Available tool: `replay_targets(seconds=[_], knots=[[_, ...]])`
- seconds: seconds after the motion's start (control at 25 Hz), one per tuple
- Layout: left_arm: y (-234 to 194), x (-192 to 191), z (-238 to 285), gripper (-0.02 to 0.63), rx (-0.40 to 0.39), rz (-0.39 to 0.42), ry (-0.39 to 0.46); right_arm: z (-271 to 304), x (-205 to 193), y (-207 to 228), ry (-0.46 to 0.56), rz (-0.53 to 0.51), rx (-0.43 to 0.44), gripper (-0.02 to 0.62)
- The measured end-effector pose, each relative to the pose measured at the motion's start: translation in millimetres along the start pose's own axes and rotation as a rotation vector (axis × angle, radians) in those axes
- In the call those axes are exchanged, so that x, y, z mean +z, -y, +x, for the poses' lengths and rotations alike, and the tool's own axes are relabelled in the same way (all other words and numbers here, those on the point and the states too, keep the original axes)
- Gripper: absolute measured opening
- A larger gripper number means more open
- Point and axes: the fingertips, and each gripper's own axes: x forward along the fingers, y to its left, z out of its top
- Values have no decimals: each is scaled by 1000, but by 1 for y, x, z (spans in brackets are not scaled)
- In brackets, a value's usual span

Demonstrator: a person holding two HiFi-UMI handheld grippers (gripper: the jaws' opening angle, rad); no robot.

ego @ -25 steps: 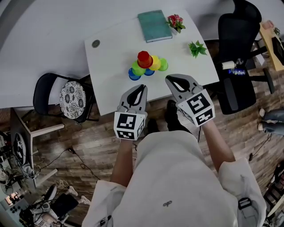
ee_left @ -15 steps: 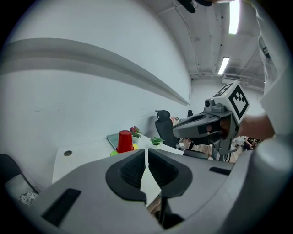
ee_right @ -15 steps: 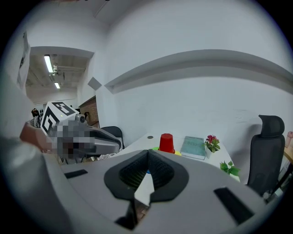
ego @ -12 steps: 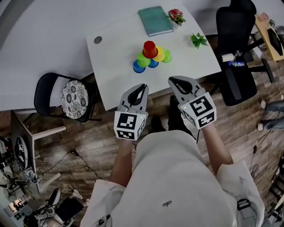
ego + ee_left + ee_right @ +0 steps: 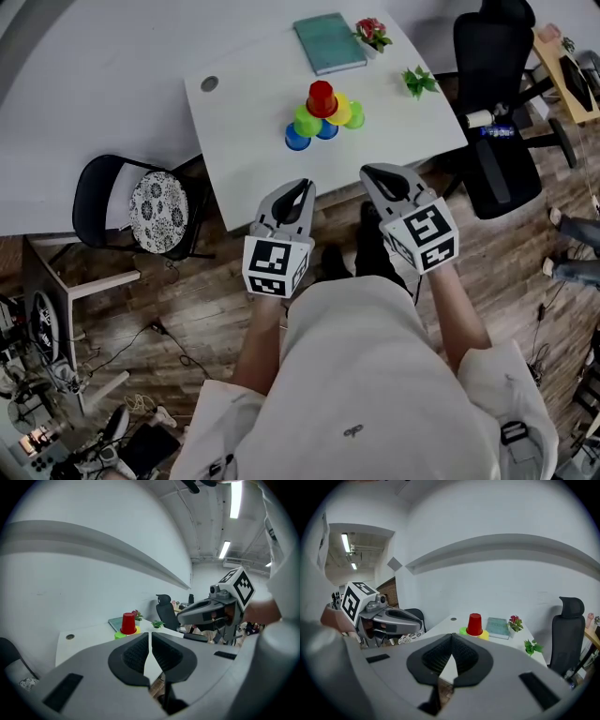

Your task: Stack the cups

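A cluster of cups stands on the white table (image 5: 244, 141): a red cup (image 5: 322, 97) sits upside down on top of yellow (image 5: 341, 112), green (image 5: 307, 123) and blue cups (image 5: 296, 140). My left gripper (image 5: 301, 187) and right gripper (image 5: 374, 173) hover side by side at the table's near edge, well short of the cups. Both are shut with nothing between the jaws. In the left gripper view the red cup (image 5: 128, 623) shows beyond the shut left gripper (image 5: 150, 634), with the right gripper (image 5: 206, 612) beside it. The right gripper view shows the red cup (image 5: 475, 624) past the closed right gripper (image 5: 451, 637).
A teal book (image 5: 329, 42), a pot of red flowers (image 5: 373, 34) and a small green plant (image 5: 419, 82) sit at the table's far side. A black office chair (image 5: 497, 66) stands to the right. A chair with a patterned cushion (image 5: 150, 202) stands to the left.
Both grippers have drifted slightly right in the head view, still shut and empty. The cups have kept their arrangement on the table.
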Motion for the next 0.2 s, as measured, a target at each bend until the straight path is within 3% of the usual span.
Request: replay_targets(seconds=[0.2], knots=[[-3,-1,-5,35,-2,4,2,0,0,-4,-2,-3,-11,5]])
